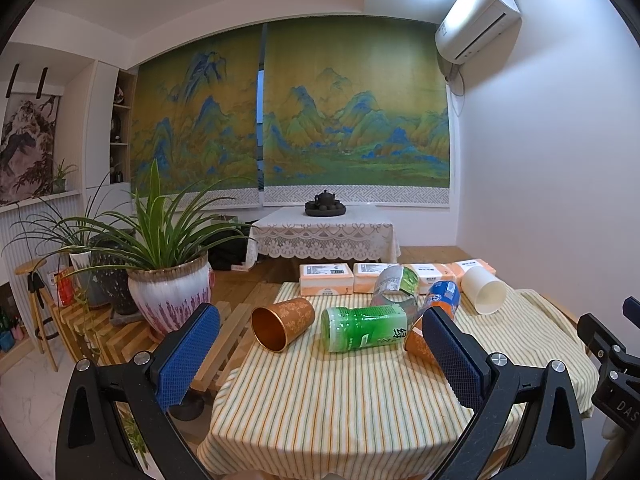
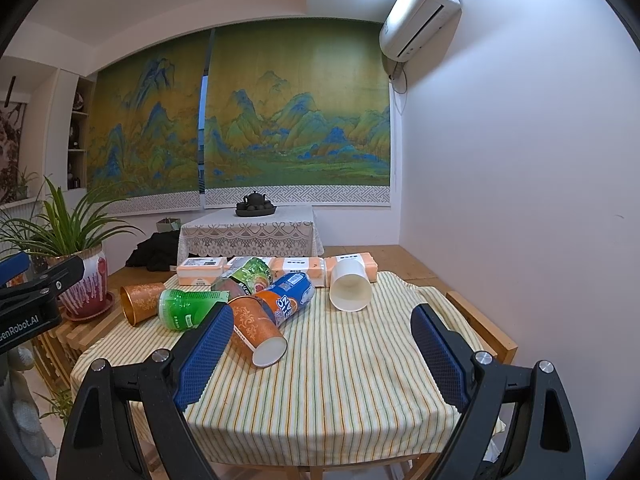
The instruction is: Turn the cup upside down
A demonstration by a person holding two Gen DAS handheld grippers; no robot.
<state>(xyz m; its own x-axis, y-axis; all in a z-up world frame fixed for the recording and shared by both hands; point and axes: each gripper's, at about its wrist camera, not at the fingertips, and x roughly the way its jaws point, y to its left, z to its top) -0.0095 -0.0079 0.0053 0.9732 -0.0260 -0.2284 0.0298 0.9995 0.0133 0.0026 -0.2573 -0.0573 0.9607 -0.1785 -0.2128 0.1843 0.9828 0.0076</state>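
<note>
In the left wrist view, the left gripper [image 1: 320, 344] is hanging over the near edge of the striped tablecloth [image 1: 340, 408] with its blue pads spread wide and nothing between them; it is gripping nothing. Ahead of it and a little to its left, a copper-coloured cup [image 1: 282, 322] is lying on its side with its mouth turned toward the camera, touching or nearly touching a green bottle [image 1: 366, 328] that is lying straight ahead. A second orange patterned cup [image 1: 414, 342] is peeking out behind the right finger, and a white cup [image 1: 484, 290] is resting on its side farther off to the right. In the right wrist view, the right gripper [image 2: 322, 352] is likewise standing open and empty, and the orange patterned cup [image 2: 258, 332] is lying tipped over just ahead of its left finger, its white-lined mouth facing the camera, leaning against an orange soda bottle [image 2: 288, 296]. The white cup [image 2: 350, 286] is lying ahead between the fingers, well beyond the tips. Judging from this, the task is only beginning: no cup is yet grasped. The next move probably calls for advancing one gripper to straddle a cup's wall, closing gently, then lifting and rotating it so the mouth faces down, while avoiding nudging the neighbouring bottles.
</note>
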